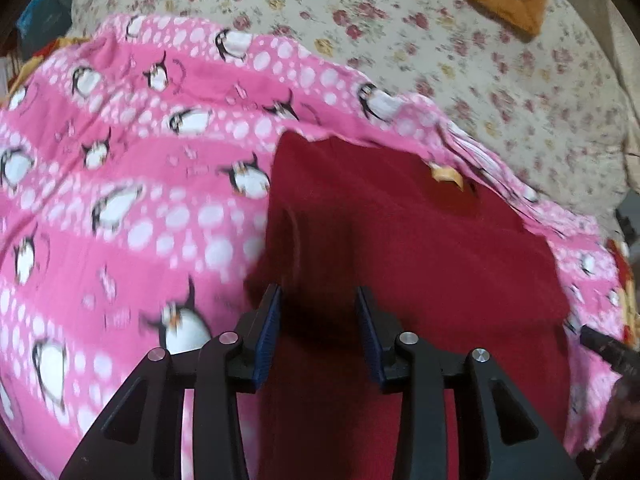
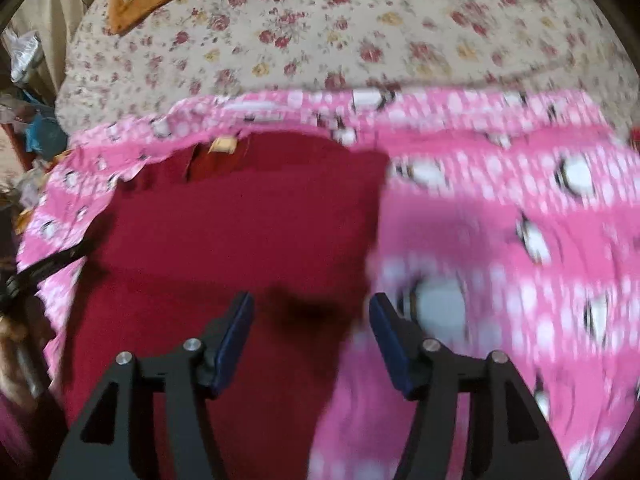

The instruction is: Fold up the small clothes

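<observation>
Red knit garment [image 1: 400, 240] lay flat on the pink blanket [image 1: 120, 200] on the bed [image 1: 480, 60], collar at twelve o'clock. Both left tongs [image 1: 318, 300] and right tongs [image 2: 310, 304] hovered apart, empty. It looked soft, light, floppy; side hems seemed the best hold.

Home bedroom: floral bedsheet [image 1: 460, 52], penguin blanket [image 1: 132, 184].
</observation>
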Tool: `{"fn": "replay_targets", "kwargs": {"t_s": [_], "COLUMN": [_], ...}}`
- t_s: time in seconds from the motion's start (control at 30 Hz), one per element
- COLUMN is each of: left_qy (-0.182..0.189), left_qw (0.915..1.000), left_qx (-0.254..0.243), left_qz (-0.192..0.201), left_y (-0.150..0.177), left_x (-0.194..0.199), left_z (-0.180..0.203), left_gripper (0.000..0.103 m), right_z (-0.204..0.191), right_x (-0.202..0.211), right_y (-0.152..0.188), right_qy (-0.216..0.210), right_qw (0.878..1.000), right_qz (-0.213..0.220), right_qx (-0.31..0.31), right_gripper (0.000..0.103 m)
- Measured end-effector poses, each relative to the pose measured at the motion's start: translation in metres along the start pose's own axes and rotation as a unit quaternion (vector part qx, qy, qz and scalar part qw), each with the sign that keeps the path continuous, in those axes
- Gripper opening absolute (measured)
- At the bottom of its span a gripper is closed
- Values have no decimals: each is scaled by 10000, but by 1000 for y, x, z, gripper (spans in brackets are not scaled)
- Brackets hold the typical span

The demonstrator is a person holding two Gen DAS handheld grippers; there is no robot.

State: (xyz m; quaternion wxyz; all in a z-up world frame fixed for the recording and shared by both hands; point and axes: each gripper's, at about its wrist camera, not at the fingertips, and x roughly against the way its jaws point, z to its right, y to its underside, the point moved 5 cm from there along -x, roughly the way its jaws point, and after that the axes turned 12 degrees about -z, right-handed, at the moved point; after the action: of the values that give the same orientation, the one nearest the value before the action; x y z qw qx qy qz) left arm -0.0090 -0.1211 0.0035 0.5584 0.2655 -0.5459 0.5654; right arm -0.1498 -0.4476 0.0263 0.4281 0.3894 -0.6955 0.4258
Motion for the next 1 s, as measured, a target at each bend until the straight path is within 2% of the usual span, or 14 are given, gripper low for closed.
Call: {"fn": "replay_targets", "kwargs": {"t_s": [0.07, 0.3, 0.4, 0.47, 0.6, 0.7, 1.0], "left_qy": [163, -99, -166, -222, -313, -366, -400], "left_qw": [9997, 9985, 9974, 9972, 9976, 9976, 9968], "left_qx": [-50, -427, -455, -421, -374, -361, -441], "left_qz": [-148, -342, -528, -573, -485, -457, -526], "left_y": [18, 83, 116, 132, 150, 158, 168], "left_x": [7, 36, 39, 40, 47, 50, 45], "left_z": [2, 7, 3, 1, -1, 0, 0], "left_gripper": [19, 20, 20, 20, 20, 20, 20], "right_z": [4, -13, -25, -31, -39, -40, -39], "right_x": [9, 28, 27, 24, 19, 20, 20], "right_y": [27, 127, 170, 187, 205, 206, 206], "right_qy": [-175, -673, -739, -718, -624, -707, -764], "right_qw": [9997, 9956, 9920, 9906, 9905, 9914, 9923], "right_qz": [-146, -594, -865, -939, -895, -815, -762], "right_qx": [-72, 264, 552, 688, 840, 737, 612], "right_gripper": [64, 68, 68, 68, 69, 74, 76]}}
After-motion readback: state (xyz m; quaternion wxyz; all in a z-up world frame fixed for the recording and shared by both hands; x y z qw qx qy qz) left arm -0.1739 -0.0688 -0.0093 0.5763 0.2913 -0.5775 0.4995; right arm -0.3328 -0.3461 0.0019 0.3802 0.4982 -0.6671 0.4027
